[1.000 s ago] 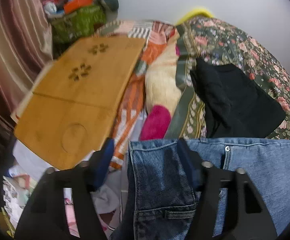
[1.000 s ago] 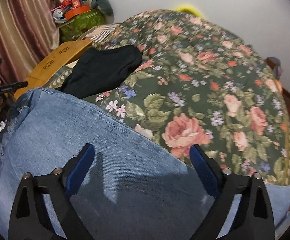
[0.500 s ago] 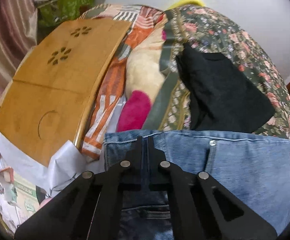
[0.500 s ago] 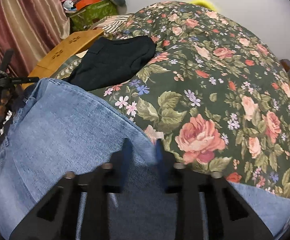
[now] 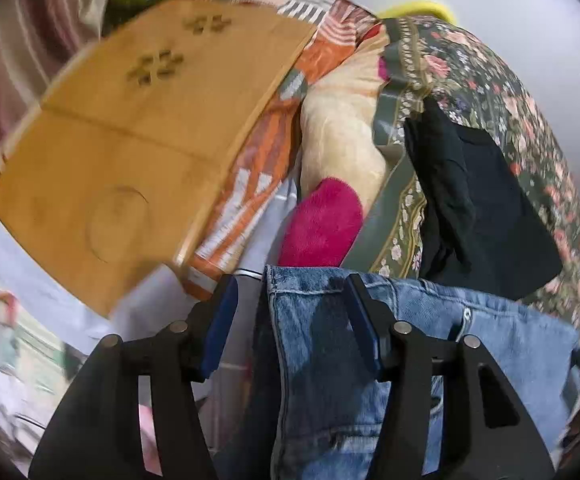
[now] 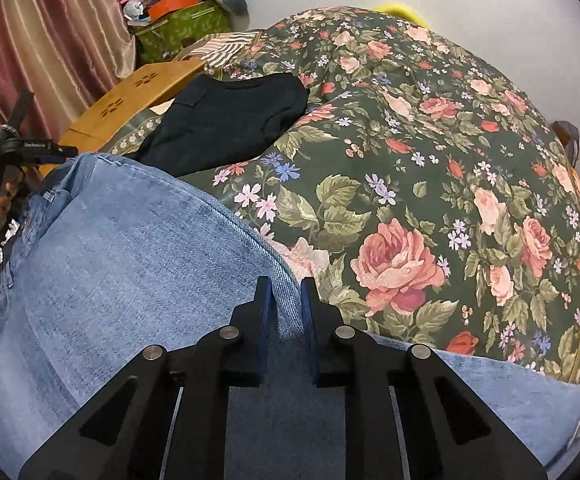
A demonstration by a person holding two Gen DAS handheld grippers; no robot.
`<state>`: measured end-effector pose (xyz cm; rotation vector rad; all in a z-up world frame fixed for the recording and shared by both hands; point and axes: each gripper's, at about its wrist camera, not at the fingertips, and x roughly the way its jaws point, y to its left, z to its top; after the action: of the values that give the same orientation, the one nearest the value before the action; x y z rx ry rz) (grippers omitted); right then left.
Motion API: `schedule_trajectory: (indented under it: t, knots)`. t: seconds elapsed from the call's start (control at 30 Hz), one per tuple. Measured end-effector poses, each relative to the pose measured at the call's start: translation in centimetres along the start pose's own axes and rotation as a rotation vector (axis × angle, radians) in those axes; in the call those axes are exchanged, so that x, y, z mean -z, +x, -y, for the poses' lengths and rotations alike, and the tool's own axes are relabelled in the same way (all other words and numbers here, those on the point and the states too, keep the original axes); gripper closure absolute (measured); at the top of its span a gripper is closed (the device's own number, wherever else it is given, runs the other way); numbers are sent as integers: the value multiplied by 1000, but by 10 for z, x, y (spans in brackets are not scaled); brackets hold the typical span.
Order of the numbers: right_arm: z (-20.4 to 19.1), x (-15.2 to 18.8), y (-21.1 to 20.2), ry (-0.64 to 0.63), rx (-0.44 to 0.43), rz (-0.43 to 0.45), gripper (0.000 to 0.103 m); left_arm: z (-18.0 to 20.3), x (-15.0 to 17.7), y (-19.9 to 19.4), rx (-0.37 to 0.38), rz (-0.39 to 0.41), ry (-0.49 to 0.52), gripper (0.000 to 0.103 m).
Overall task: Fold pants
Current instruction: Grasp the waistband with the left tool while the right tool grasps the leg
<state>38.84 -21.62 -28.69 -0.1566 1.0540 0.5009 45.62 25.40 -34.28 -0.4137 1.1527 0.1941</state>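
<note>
Two grippers work the jeans (image 6: 130, 272): right gripper (image 6: 286, 300) pinches the folded edge, while left gripper (image 5: 290, 312), jaws spread astride the waistband corner, should clamp before lifting.

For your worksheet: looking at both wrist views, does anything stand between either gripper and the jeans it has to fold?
Nothing visible does. The left gripper is open with the waistband corner of the jeans between its fingers. The right gripper is shut on the jeans' edge. The black garment lies beyond, on the floral bedspread.
</note>
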Motion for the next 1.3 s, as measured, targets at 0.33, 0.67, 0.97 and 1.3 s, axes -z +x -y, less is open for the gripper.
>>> schedule_trajectory:
  t: [0.33,0.67,0.97,1.3]
  knots:
    - [-3,5,-3,8,4,20,92,6,-2,-7,11,34,44,96]
    - [-26,10,-64,-14,36,100,94,35,20,-106,7,225,191,96]
    - [-67,47,-137,-3,36,177,94,46,93,-195,-37,374,326,96]
    - [-110,111,-166,18,23,171,95,12,181,-230,-104,413,364,96]
